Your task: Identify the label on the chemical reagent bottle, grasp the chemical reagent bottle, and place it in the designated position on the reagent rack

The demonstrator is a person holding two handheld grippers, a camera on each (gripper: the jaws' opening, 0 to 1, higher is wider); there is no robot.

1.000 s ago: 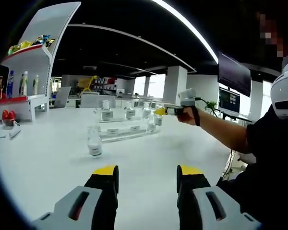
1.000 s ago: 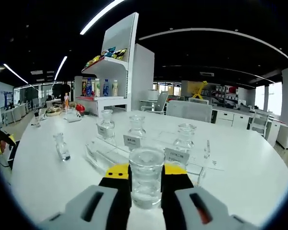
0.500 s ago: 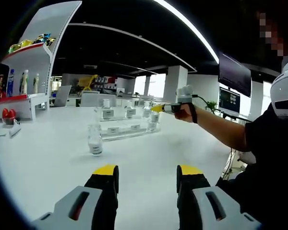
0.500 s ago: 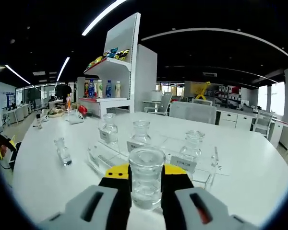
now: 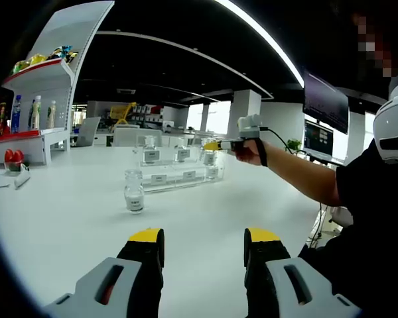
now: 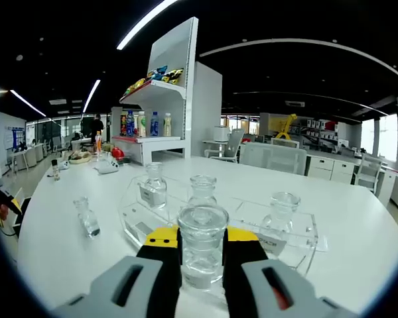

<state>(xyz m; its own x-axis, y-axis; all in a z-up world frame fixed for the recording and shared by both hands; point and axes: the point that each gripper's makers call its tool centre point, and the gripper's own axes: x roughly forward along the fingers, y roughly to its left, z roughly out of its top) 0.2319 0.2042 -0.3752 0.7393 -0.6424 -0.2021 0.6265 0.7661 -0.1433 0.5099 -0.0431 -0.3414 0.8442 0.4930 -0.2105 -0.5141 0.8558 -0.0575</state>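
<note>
Right gripper [image 6: 201, 255] clamped on one glass bottle [image 6: 201, 245]; three bottles on clear rack [image 6: 305, 232]; one loose bottle [image 6: 87, 217] on table [image 6: 53, 245]. Left gripper [image 5: 203, 246] jaws apart, empty.

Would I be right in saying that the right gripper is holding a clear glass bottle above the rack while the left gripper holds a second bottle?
Not quite: the left gripper is open and holds nothing, as the left gripper view shows; the second bottle stands alone on the white table. The rest holds: in the right gripper view the right gripper is shut on a clear glass bottle above the rack.
</note>
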